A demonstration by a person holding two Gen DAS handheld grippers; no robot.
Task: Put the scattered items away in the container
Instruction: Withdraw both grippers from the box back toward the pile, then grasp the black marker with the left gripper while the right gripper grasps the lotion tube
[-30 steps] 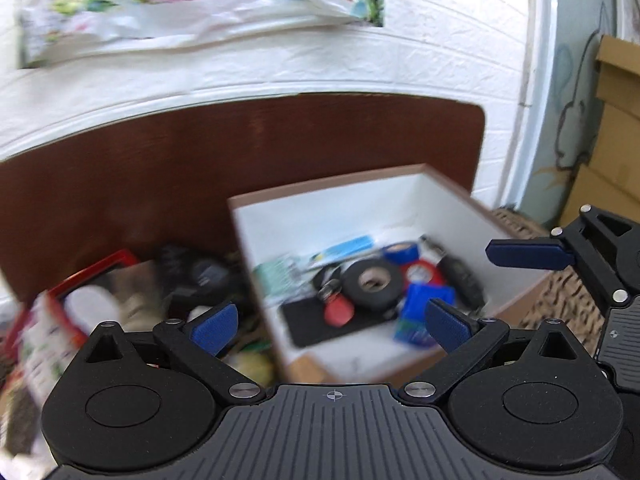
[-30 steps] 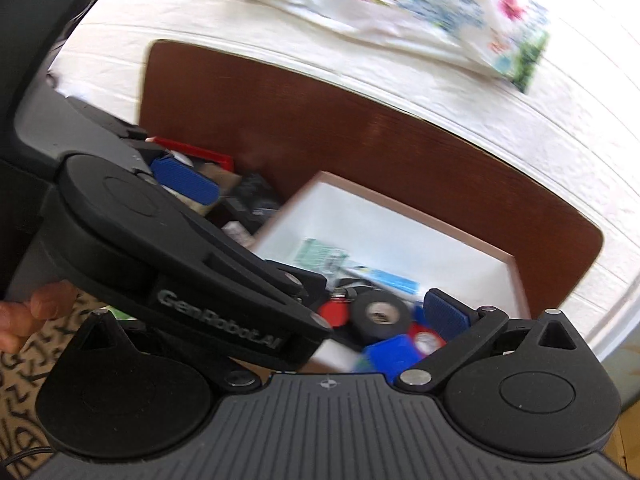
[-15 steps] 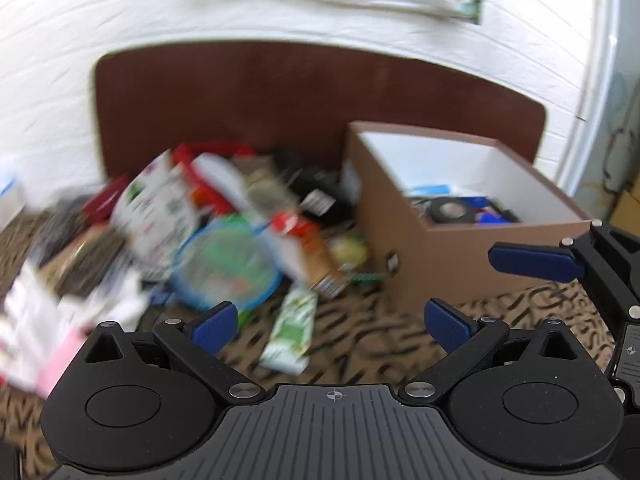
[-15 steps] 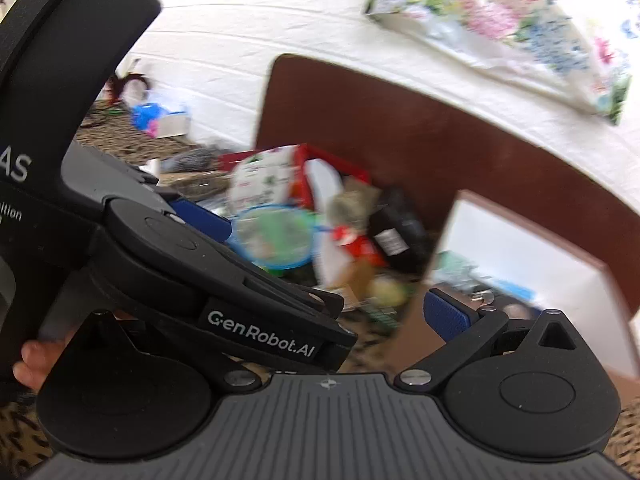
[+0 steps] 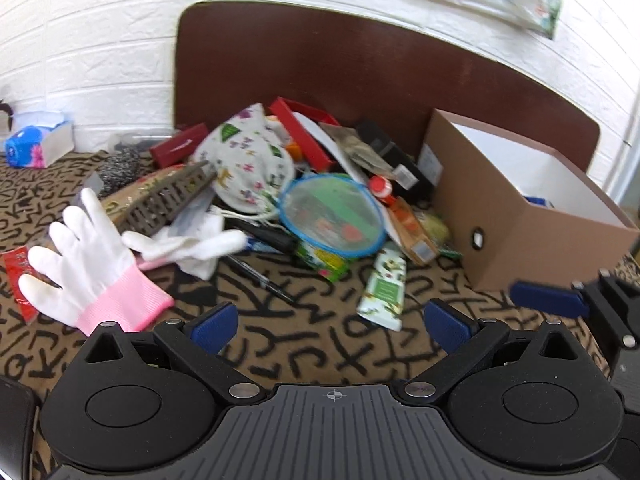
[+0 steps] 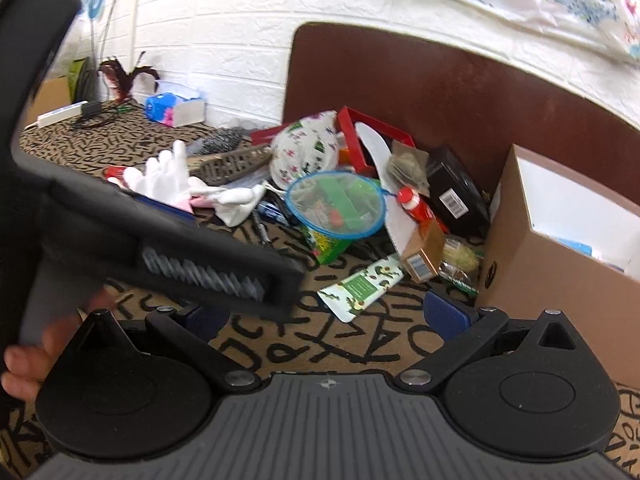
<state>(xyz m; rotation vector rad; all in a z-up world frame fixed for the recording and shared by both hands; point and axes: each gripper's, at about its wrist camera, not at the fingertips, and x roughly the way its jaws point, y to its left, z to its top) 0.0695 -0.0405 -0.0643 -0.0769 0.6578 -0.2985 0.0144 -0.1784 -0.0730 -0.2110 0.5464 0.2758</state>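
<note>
Both views have swung left off the open brown cardboard box [image 5: 520, 216], now at the right edge, onto the scattered pile, where a white glove with pink cuff [image 5: 84, 264] has appeared.

Left gripper [image 5: 336, 326] and right gripper [image 6: 328, 316] both hover with fingers spread wide, holding nothing

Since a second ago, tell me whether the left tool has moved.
Yes. The left tool has pulled back and swung left, away from the brown box: it looked down into the box before; now the box sits right, over the patterned cloth.
</note>
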